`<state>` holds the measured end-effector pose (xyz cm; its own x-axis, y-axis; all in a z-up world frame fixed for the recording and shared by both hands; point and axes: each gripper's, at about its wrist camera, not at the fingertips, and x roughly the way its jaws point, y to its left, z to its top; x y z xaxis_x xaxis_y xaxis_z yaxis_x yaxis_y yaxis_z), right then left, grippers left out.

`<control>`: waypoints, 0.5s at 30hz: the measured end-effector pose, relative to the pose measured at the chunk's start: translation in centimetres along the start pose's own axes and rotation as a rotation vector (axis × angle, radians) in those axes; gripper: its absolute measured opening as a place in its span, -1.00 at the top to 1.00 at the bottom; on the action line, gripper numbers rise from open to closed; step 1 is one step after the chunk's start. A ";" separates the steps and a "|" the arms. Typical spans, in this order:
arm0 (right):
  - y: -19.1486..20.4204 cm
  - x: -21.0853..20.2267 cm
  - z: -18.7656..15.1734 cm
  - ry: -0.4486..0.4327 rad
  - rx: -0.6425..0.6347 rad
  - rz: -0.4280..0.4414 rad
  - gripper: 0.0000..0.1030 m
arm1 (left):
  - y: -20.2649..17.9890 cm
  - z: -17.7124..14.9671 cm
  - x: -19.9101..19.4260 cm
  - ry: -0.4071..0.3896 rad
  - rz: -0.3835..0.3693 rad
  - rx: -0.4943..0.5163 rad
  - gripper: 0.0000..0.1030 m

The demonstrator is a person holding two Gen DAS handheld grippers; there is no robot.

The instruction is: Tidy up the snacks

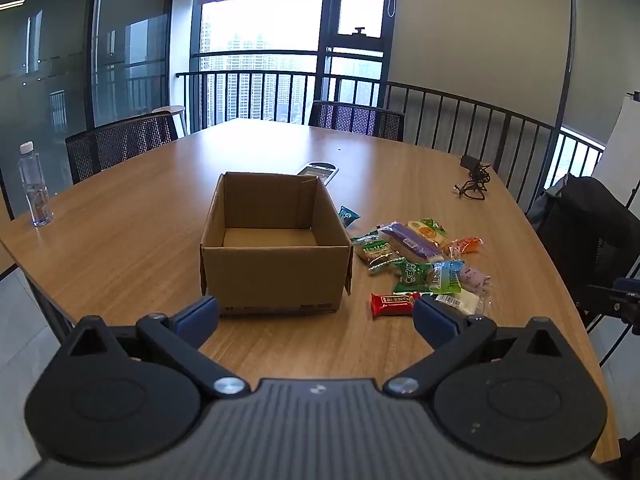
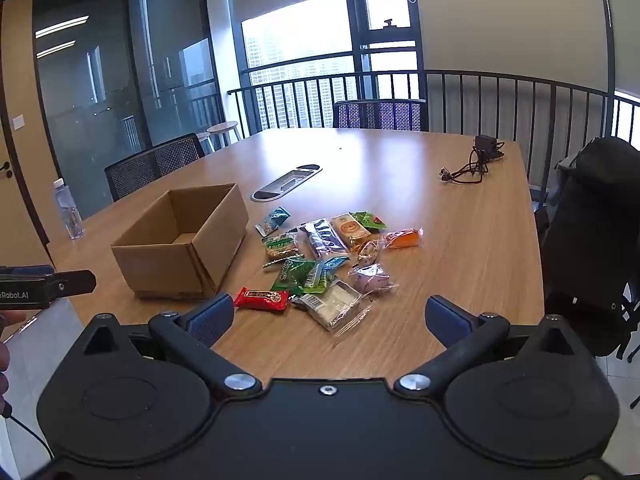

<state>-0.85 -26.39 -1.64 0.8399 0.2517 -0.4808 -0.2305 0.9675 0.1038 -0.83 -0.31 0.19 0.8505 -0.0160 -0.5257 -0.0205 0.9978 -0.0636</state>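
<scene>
An open, empty cardboard box (image 1: 276, 256) stands on the wooden table (image 1: 140, 220); it also shows in the right wrist view (image 2: 180, 248). Right of it lies a pile of several snack packets (image 1: 424, 264), seen too in the right wrist view (image 2: 328, 256), with a red bar (image 2: 262, 298) and a clear-wrapped pastry (image 2: 332, 304) nearest. My left gripper (image 1: 316, 314) is open and empty, above the table in front of the box. My right gripper (image 2: 330, 318) is open and empty, in front of the pile.
A water bottle (image 1: 35, 184) stands at the table's left edge. A black cable with adapter (image 2: 474, 162) lies far right. A grey cable hatch (image 2: 286, 182) sits behind the box. Mesh chairs (image 1: 120, 148) ring the table; a black backpack (image 2: 592, 240) sits on a chair at right.
</scene>
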 end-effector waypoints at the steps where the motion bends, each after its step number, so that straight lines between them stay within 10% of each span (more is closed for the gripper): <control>1: 0.0 0.0 0.0 0.002 0.001 -0.001 -1.00 | 0.0 -0.1 0.0 0.000 -0.002 -0.001 -1.00; 15: 0.3 0.1 -0.1 0.003 0.002 0.002 -1.00 | 0.3 -0.2 -0.1 0.001 -0.010 -0.021 -1.00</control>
<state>-0.90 -26.08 -1.78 0.8376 0.2540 -0.4836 -0.2318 0.9669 0.1064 -1.02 0.01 0.03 0.8502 -0.0265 -0.5257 -0.0227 0.9960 -0.0869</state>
